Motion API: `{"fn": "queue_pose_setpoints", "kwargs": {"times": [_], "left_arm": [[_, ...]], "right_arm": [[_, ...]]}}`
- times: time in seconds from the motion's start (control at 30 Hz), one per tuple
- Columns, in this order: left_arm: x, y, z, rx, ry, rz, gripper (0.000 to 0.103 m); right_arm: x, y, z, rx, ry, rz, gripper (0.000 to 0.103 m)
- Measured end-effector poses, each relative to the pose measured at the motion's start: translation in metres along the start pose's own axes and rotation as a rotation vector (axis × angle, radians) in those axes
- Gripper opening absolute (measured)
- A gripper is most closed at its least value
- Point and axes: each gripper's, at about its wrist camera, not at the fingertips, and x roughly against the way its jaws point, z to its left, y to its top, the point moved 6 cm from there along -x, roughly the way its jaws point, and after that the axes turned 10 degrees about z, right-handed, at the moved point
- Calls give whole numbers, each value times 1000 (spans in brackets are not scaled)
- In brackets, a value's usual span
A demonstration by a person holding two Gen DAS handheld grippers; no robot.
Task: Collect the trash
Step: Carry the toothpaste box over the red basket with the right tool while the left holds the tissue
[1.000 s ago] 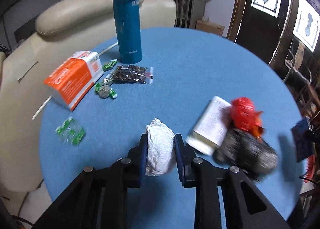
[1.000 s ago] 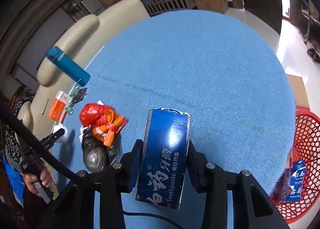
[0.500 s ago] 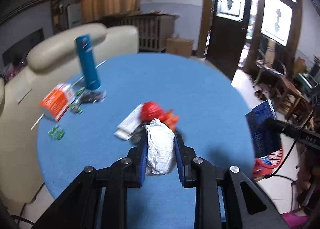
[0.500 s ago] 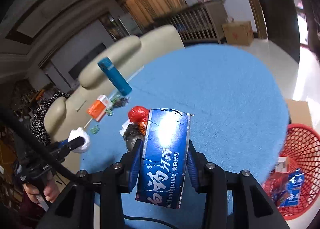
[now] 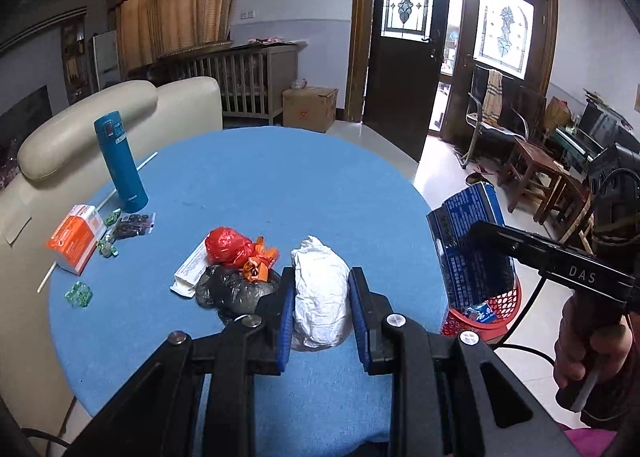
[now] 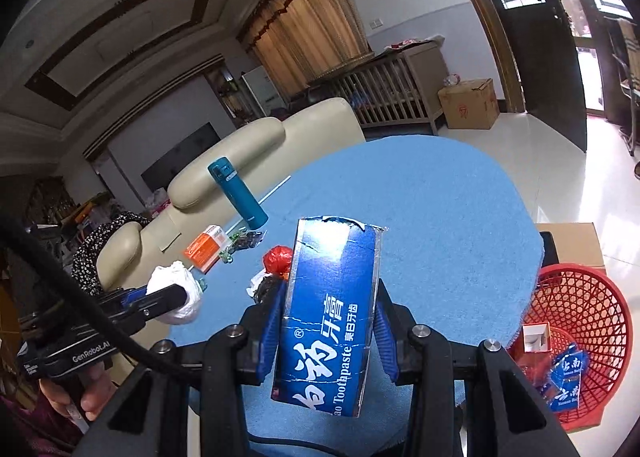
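Observation:
My left gripper [image 5: 320, 289] is shut on a crumpled white tissue wad [image 5: 320, 297], held above the near edge of the round blue table [image 5: 280, 185]. The same wad [image 6: 176, 293] shows in the right wrist view at the left. My right gripper [image 6: 330, 309] is shut on a blue toothpaste box [image 6: 330, 313], raised over the table's right side; the box [image 5: 468, 241] is also in the left wrist view. A red mesh basket [image 6: 584, 333] stands on the floor at the right, with wrappers inside. A red bag [image 5: 226, 245] and a black bag [image 5: 232, 289] lie on the table.
On the table's left stand a teal flask [image 5: 120, 169] and an orange and white box [image 5: 74, 237], with green candies [image 5: 78, 293], a dark snack packet [image 5: 130, 227] and a white packet [image 5: 192, 271]. A cream sofa [image 5: 80, 125] is behind. A cardboard box [image 6: 568, 245] sits by the basket.
Both grippers have risen and pulled back from the table with their loads. The left view has swung right, so the toothpaste box and the basket now show.

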Motion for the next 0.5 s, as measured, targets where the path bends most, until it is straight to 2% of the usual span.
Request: {"fn": "queue_pose_setpoints", "kwargs": {"times": [0.17, 0.5], "left_arm": [[4, -3, 3, 21, -7, -6, 27], [17, -6, -12, -2, -11, -37, 27]], "right_arm": [[1, 0, 6, 15, -3, -8, 44], [21, -4, -2, 4, 0, -40, 44]]}}
